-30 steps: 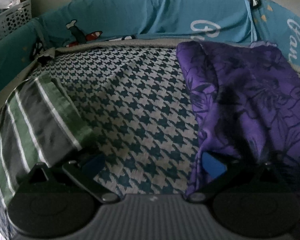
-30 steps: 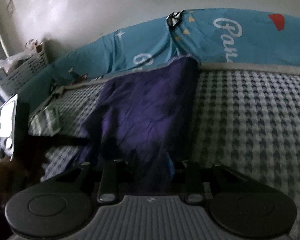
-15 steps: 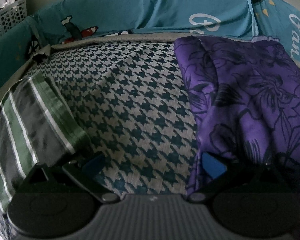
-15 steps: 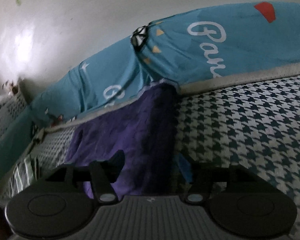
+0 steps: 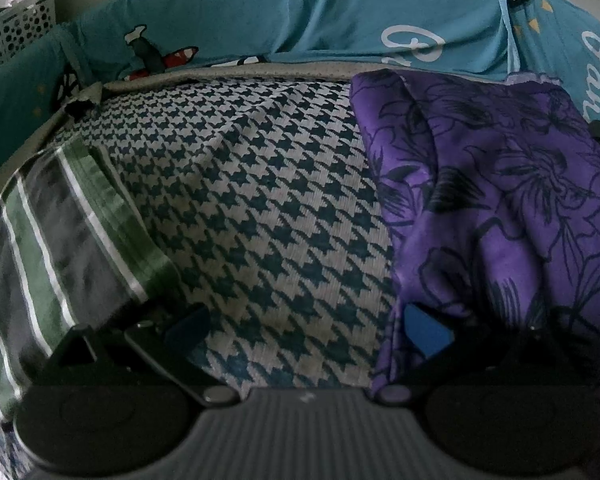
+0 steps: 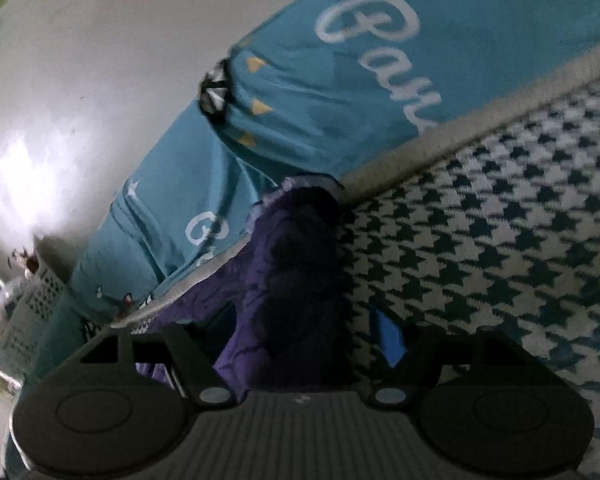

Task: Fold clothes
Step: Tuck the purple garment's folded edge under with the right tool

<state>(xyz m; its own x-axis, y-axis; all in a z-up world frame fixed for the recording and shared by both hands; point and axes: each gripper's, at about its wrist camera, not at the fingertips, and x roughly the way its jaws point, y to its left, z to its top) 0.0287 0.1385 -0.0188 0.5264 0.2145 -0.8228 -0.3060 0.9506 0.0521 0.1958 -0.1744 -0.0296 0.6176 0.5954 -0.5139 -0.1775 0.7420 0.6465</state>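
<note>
At the bottom of the left wrist view, the left hand-held gripper [image 5: 306, 326] points steeply down at the bed, its jaws spread wide. The blue pad [image 5: 426, 330] of one finger lies against the lower left edge of the purple floral garment [image 5: 500, 208]; the other pad sits apart, over bare cover near the striped green and grey cloth [image 5: 60, 248]. Nothing is pinched between them.

At the bottom of the right wrist view, the right hand-held gripper [image 6: 300, 340] is rolled, so the bed's edge slants up to the right. Its jaws are opening; a dark fold of the purple garment [image 6: 296, 280] lies between them, and the visible blue pad [image 6: 388, 340] stands clear of it to the right.

The garment lies flattened on the bed's houndstooth cover [image 5: 260, 208], filling the right half of the left view and reaching up to the grey edging [image 5: 260, 72] at the far side. Behind that stands a teal padded bumper [image 5: 300, 12] with white script and cartoon prints.

Only the left view shows the striped cloth, at lower left. Both views show a white perforated basket [image 5: 16, 32] at upper left there, and lower left [image 6: 32, 304] in the right view. Only the right view shows the pale glossy wall [image 6: 80, 80] above the bumper.
</note>
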